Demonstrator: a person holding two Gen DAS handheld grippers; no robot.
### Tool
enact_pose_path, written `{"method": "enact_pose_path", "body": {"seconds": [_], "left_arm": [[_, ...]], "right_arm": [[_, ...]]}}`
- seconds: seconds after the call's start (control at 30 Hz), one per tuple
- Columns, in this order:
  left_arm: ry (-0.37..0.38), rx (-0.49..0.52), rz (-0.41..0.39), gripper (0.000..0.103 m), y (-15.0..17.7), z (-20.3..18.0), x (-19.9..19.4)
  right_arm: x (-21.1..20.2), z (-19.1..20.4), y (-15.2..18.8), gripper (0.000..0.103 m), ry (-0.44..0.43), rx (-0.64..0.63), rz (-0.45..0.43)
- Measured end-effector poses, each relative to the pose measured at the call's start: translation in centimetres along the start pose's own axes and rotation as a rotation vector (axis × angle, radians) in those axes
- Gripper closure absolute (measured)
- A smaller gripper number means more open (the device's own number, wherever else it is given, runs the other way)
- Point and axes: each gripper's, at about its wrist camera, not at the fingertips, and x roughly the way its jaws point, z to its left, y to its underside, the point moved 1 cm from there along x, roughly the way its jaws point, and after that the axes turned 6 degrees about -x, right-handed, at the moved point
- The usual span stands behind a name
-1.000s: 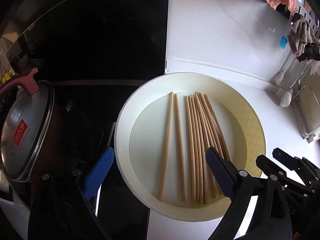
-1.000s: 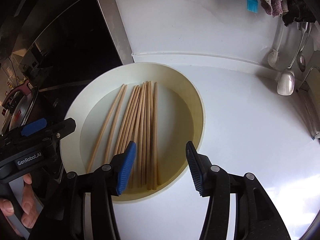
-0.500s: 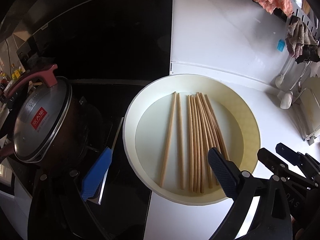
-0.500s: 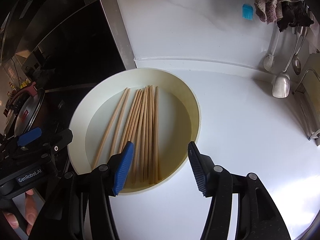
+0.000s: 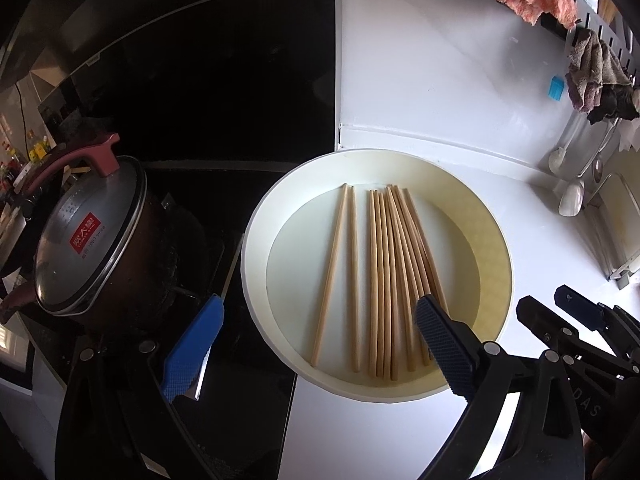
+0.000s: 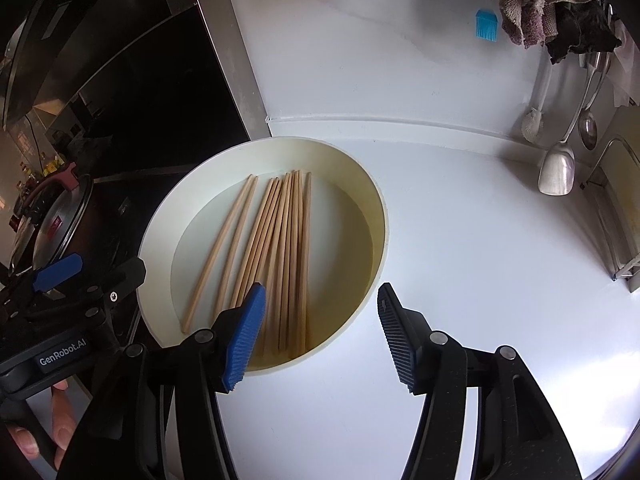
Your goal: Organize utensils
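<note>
While both my grippers hang above the white counter [image 6: 460, 240], neither one holds anything: my left gripper [image 5: 316, 336] has its blue-padded fingers spread wide, and my right gripper [image 6: 320, 332] is spread apart too, with nothing between its pads.

The wooden chopsticks [image 5: 384, 276] lie flat in the round cream basin [image 5: 256, 240], just ahead of my left gripper. Two of them rest a little apart on the side nearer my left finger, and the others are bunched in a loose fan whose near ends pass under my left gripper's right finger [image 5: 444, 344] in the view. I cannot tell whether that finger touches them. From my right gripper, the same basin [image 6: 160, 240] sits ahead and to the left, its near rim behind my right gripper's left finger [image 6: 244, 336], and the chopsticks [image 6: 280, 248] run away from me along the basin floor.

Left of my left gripper stands a dark pot with a glass lid [image 5: 84, 236] on the black cooktop [image 5: 224, 92]. Ahead and far to the right of my right gripper, a metal spatula [image 6: 558, 168], a spoon [image 6: 588, 128] and a white brush [image 6: 534, 116] hang by the wall, below some rags [image 6: 532, 4], with a small blue brush [image 6: 486, 24] nearby
</note>
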Motion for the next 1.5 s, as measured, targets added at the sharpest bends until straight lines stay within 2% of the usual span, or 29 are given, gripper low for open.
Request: {"method": "enact_pose_path", "body": {"seconds": [1.5], "left_arm": [[-0.029, -0.005, 0.004, 0.007, -0.7, 0.1, 0.7]], "right_arm": [[0.3, 0.5, -0.9, 0.047, -0.007, -0.027, -0.005]]}}
